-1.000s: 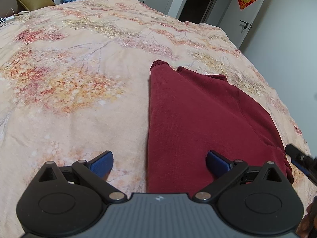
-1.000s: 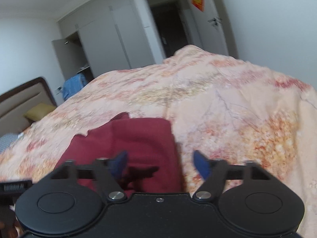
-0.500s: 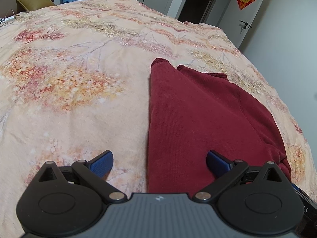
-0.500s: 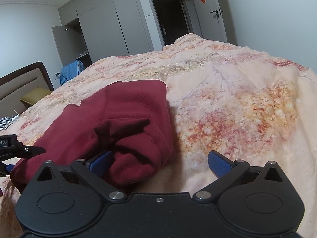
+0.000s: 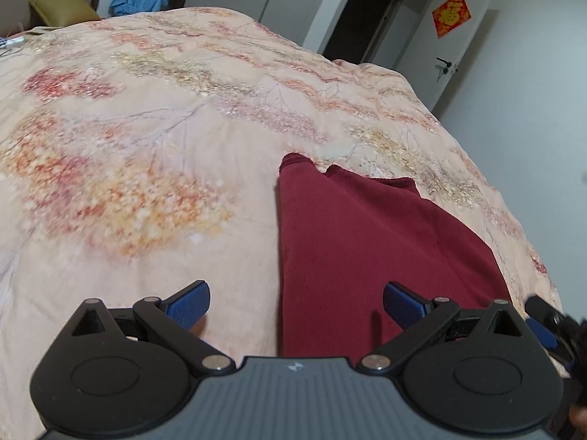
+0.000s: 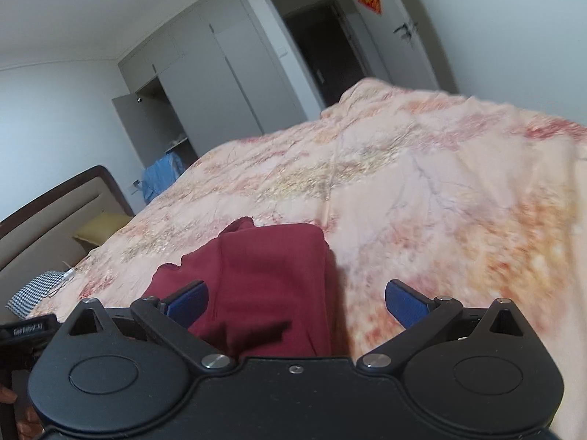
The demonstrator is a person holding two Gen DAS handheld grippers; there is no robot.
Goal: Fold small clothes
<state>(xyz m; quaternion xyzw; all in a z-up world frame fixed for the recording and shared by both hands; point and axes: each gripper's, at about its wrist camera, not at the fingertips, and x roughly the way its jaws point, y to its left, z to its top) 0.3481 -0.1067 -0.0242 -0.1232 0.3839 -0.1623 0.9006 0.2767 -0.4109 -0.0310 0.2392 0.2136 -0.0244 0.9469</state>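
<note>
On floral bedspread (image 5: 154, 154), maroon garment (image 5: 367, 249) lies half-folded; left gripper (image 5: 296, 302) and right gripper (image 6: 296, 302) both spread wide, empty, straddling its near corners, likely for the next fold.

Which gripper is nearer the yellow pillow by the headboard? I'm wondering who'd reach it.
Left. The left gripper sits over the red garment's headboard-side edge; the right gripper is over the far edge from the yellow pillow.
</note>
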